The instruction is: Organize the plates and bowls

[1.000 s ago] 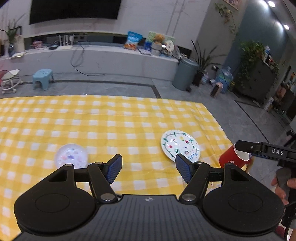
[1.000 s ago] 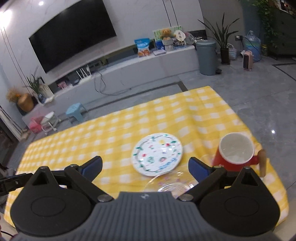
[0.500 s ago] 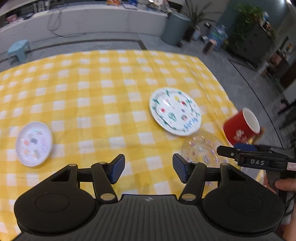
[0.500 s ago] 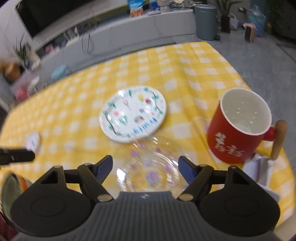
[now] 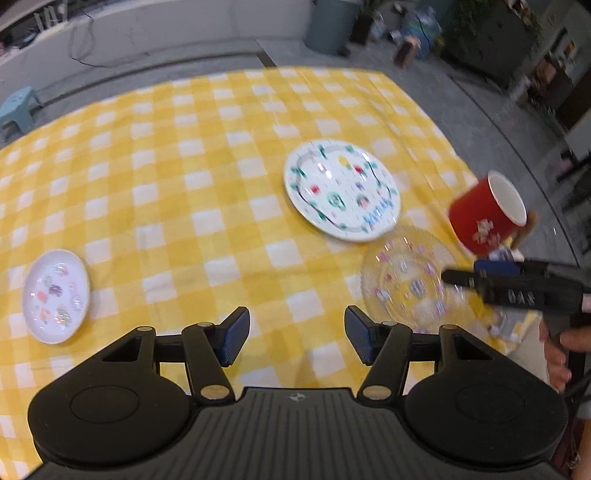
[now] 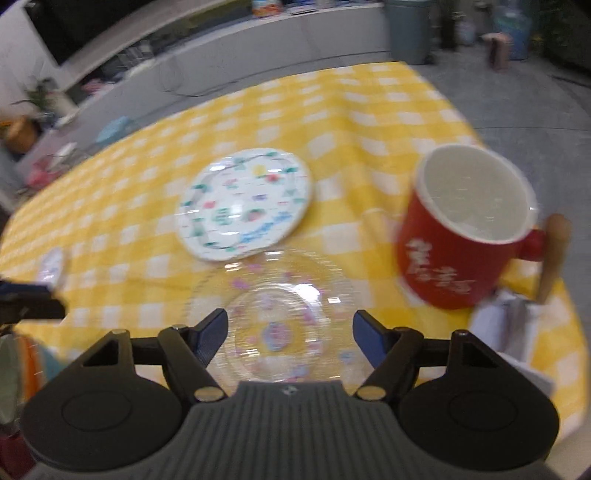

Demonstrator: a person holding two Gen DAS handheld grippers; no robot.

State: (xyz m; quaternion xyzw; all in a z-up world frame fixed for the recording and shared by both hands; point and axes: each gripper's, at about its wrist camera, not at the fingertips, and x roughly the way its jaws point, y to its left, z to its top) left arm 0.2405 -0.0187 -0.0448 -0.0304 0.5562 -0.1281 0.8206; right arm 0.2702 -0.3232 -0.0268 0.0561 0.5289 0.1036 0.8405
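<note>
A large white patterned plate (image 5: 341, 190) lies on the yellow checked cloth; it also shows in the right wrist view (image 6: 243, 203). A clear glass plate (image 5: 404, 280) with pink marks lies just in front of it, and in the right wrist view (image 6: 273, 314) it sits between my open fingers. A small white plate (image 5: 55, 295) lies at the left. My left gripper (image 5: 295, 341) is open and empty above bare cloth. My right gripper (image 6: 290, 338) is open over the near part of the glass plate; from the left wrist view its fingers (image 5: 491, 277) reach the plate's right rim.
A red mug (image 6: 461, 229) with a wooden handle stands right of the glass plate, close to the table's right edge (image 6: 569, 332). White paper (image 6: 509, 332) lies beneath it. Beyond the table are a grey floor, a bin (image 5: 330, 22) and a blue stool (image 5: 16, 107).
Both grippers have tilted down and moved closer to the table. The right gripper has come forward so the glass plate now lies between its open fingers.
</note>
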